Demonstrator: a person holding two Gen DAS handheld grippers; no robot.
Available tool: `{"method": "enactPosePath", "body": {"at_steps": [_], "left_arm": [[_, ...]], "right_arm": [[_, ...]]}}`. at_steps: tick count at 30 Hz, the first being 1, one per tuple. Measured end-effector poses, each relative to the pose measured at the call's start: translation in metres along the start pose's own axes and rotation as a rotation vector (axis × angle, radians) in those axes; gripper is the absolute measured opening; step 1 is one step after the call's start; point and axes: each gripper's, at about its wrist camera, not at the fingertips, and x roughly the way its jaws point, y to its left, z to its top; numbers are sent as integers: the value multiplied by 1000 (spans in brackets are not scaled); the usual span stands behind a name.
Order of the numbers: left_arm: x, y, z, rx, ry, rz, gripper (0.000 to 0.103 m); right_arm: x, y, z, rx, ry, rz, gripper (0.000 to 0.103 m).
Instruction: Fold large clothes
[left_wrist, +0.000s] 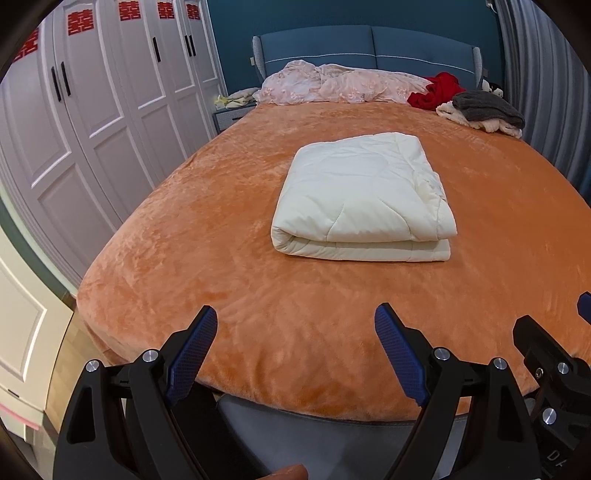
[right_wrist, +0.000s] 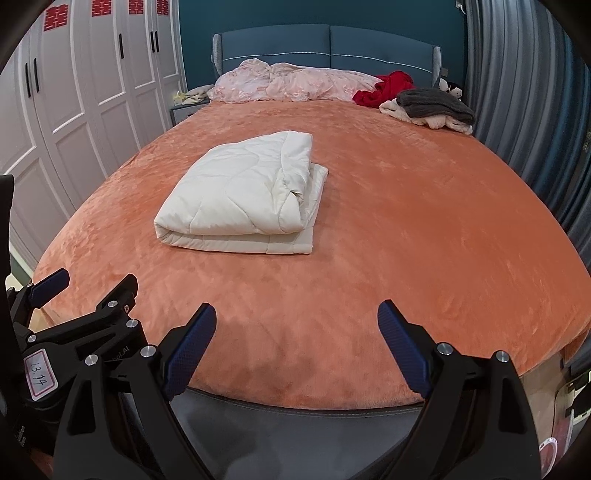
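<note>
Both my jaws stand wide and hold nothing: left gripper (left_wrist: 295, 332) first, then right gripper (right_wrist: 297, 325), side by side over the near edge of the orange bed cover (left_wrist: 184, 221). From the left gripper the folded white quilt (left_wrist: 364, 195) lies at twelve o'clock, well apart; from the right, about eleven. Its right-hand layers sit uneven (one corner gapes), so I judge a careless nudge there could spring the fold open.
</note>
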Motion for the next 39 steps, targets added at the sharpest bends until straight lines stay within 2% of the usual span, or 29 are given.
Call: {"method": "enactPosePath", "body": {"at_steps": [39], "left_arm": [[-5, 6, -8, -19, -4, 2, 84]], "right_arm": [[-2, 5, -4, 3, 1, 0, 87]]}}
